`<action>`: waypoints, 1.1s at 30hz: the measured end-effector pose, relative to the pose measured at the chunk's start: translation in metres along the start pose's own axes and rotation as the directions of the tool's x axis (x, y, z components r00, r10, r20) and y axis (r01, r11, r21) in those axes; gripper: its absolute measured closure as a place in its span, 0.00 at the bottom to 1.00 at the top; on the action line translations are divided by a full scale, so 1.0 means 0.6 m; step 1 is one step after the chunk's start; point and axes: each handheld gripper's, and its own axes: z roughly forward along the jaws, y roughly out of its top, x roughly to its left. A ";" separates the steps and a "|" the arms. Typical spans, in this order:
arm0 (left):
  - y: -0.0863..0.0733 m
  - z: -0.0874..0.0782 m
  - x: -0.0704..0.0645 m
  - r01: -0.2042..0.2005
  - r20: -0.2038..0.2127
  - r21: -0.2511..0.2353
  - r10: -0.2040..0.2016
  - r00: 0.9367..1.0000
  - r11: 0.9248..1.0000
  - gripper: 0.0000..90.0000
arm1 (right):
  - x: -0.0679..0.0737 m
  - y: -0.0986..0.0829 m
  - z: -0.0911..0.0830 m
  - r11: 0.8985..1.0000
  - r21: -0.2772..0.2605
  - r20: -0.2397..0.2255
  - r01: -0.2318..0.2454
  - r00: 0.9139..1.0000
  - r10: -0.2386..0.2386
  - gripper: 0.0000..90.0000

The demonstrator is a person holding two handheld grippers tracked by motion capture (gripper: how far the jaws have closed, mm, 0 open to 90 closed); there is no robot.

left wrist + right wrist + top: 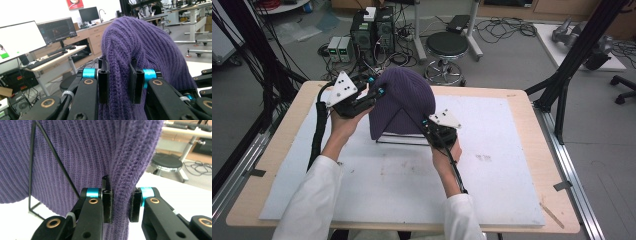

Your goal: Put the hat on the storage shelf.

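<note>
Over white mat [512,165]: both forearms reached fwd, L gripper [117,82] & R gripper [120,205] each clamped on purple hat [404,102], draped on wire stand [32,170].

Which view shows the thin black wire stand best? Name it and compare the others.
The right gripper view: the thin black wire stand rises bare beside the purple ribbed knit beanie. The high view catches its base rails under the beanie. In the left gripper view, knit covers it.

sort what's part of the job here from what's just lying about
In the job: purple knit hat, black wire stand under it, left tool and right tool, both clamped on the hat.

Lying about: stool, monitors, keyboard.
</note>
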 end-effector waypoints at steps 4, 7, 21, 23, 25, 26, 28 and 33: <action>-0.014 0.000 -0.001 0.009 0.008 0.012 -0.010 1.000 1.000 0.83 | 0.003 -0.005 0.007 0.999 0.052 0.003 0.013 1.000 -0.013 0.88; -0.024 0.002 -0.003 0.014 0.016 0.021 -0.014 1.000 1.000 0.83 | 0.000 -0.009 0.012 0.997 0.079 0.009 0.026 1.000 -0.026 0.88; -0.044 0.008 -0.021 0.004 0.031 0.083 -0.007 0.999 0.997 0.82 | -0.004 -0.027 0.035 0.980 0.197 -0.001 0.034 0.999 -0.035 0.87; -0.047 0.008 -0.021 0.007 0.025 0.089 -0.010 1.000 0.996 0.82 | -0.005 -0.028 0.036 0.979 0.202 -0.005 0.033 0.999 -0.033 0.87; -0.051 0.006 -0.021 0.014 0.020 0.096 -0.016 1.000 0.995 0.82 | -0.006 -0.029 0.038 0.976 0.217 -0.013 0.029 1.000 -0.027 0.86; -0.053 0.005 -0.021 0.019 0.018 0.095 -0.020 1.000 0.995 0.82 | -0.007 -0.030 0.038 0.975 0.220 -0.015 0.030 1.000 -0.027 0.86; -0.055 0.005 -0.022 0.024 0.014 0.096 -0.025 1.000 0.995 0.82 | -0.008 -0.030 0.039 0.975 0.220 -0.012 0.027 1.000 -0.025 0.85; -0.057 0.004 -0.022 0.035 0.013 0.097 -0.036 0.999 0.995 0.82 | -0.011 -0.030 0.039 0.974 0.224 -0.016 0.026 1.000 -0.023 0.81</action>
